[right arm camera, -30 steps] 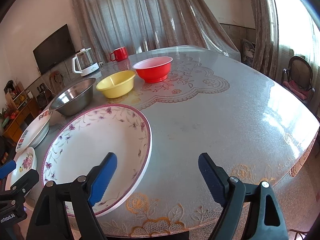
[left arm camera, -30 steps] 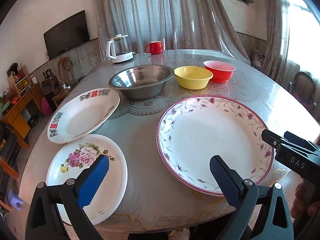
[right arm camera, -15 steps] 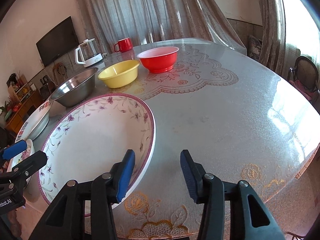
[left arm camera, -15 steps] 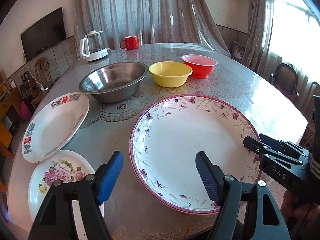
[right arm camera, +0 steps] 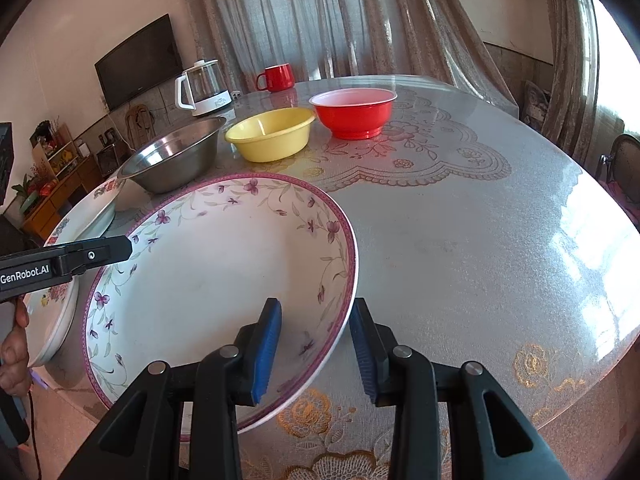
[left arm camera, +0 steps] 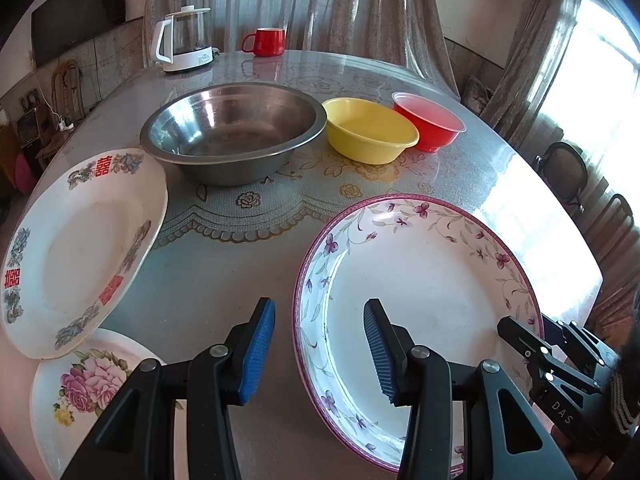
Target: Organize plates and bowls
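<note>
A large plate with a purple flower rim (left arm camera: 432,272) lies near the table's front edge. My left gripper (left arm camera: 319,348) straddles its left rim; the jaws are closing, and a gap still shows between the pads and the rim. My right gripper (right arm camera: 316,340) straddles the same plate's (right arm camera: 216,264) right rim, jaws closing, with the right pad close to the edge. Left of it, a white plate with red characters (left arm camera: 80,248) overlaps a rose plate (left arm camera: 92,392). Behind stand a steel bowl (left arm camera: 236,128), a yellow bowl (left arm camera: 368,128) and a red bowl (left arm camera: 430,118).
A white kettle (left arm camera: 184,40) and a red mug (left arm camera: 266,42) stand at the table's far side. Bare tablecloth (right arm camera: 480,240) spreads to the right of the large plate. Chairs and curtains lie beyond the table's right edge.
My left gripper moved right, from over the rose plate to the large plate's left rim. Both pairs of jaws narrowed a lot. The right gripper stayed at the right rim.
</note>
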`<state>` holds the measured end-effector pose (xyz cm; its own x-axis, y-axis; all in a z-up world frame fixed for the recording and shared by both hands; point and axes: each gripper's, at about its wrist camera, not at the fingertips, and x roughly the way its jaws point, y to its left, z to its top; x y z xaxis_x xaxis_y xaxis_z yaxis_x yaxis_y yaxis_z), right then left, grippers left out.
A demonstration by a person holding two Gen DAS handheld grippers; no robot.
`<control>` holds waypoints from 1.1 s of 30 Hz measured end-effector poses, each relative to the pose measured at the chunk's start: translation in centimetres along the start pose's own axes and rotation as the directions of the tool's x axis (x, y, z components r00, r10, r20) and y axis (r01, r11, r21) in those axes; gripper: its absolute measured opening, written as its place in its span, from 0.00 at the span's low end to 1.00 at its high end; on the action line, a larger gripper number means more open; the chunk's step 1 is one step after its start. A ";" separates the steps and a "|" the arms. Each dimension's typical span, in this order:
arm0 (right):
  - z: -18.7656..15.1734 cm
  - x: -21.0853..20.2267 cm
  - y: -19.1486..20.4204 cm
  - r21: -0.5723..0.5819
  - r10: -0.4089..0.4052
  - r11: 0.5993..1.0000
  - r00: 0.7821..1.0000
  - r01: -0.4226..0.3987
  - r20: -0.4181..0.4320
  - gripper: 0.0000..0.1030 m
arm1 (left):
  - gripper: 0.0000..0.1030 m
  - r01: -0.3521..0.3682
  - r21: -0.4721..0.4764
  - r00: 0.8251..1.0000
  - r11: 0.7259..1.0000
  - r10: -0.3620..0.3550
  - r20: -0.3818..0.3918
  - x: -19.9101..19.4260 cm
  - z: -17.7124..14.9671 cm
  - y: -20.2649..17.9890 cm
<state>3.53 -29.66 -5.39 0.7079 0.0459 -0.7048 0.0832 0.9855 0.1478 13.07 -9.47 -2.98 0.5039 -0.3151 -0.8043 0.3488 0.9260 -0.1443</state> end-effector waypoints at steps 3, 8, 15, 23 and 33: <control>0.0 0.0 0.2 -0.018 -0.006 1.000 1.000 0.006 0.000 0.36 | 0.41 0.014 0.034 1.000 0.999 -0.014 -0.009 0.5 0.1 -0.4; 0.0 0.1 0.3 -0.039 -0.015 0.999 1.000 0.015 -0.002 0.34 | 0.29 -0.032 0.073 0.999 0.997 0.033 -0.001 1.2 -0.2 -0.9; 0.4 0.2 0.2 -0.040 -0.019 0.999 1.000 0.019 -0.011 0.33 | 0.23 0.012 0.002 1.000 1.000 -0.012 -0.004 1.0 -0.1 0.3; 1.9 0.2 0.9 -0.076 -0.017 0.997 0.999 0.020 0.030 0.29 | 0.23 -0.004 -0.070 1.000 0.998 0.004 -0.011 0.9 -0.1 1.6; 3.8 2.7 2.1 -0.090 -0.001 0.996 1.000 0.003 0.022 0.26 | 0.23 -0.046 -0.129 0.999 0.991 0.046 -0.002 1.1 1.3 3.5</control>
<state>8.26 -28.06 -4.35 0.7233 0.0417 -0.6893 0.0216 0.9963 0.0829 15.83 -6.85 -3.60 0.5178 -0.2715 -0.8113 0.2201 0.9587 -0.1803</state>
